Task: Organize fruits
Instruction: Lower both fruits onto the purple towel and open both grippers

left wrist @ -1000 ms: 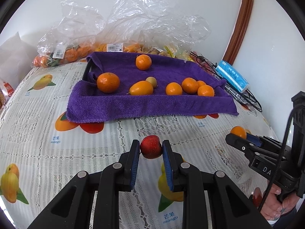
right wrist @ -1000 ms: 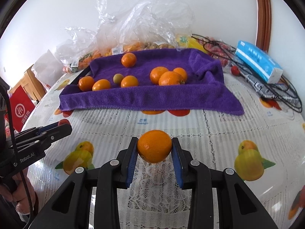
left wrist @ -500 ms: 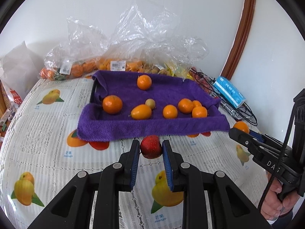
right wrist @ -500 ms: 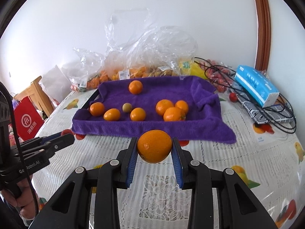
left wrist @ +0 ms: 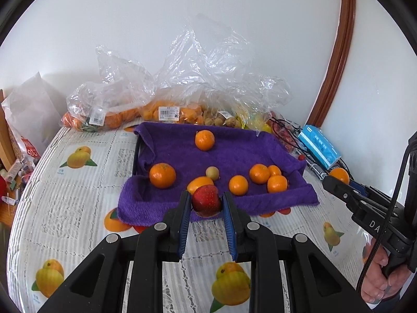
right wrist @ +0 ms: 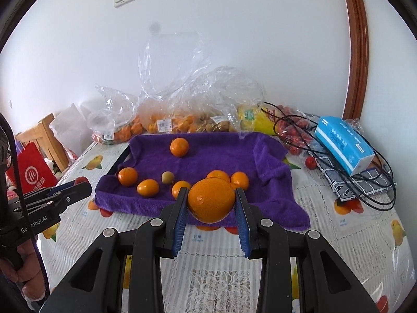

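Note:
My left gripper is shut on a small red fruit and holds it in the air in front of the purple towel-lined tray. My right gripper is shut on a large orange, also held above the table before the tray. Several oranges, such as one at the back, and a small tan fruit lie on the towel. The right gripper's tip with its orange shows at the right of the left wrist view.
Clear plastic bags of fruit line the wall behind the tray. A blue tissue pack, black cables and red fruit lie to the right. A fruit-print tablecloth covers the table. A red bag and wooden chair stand left.
Both grippers have risen and pulled back from the tray, each still holding its fruit. The fruit on the towel has not moved.

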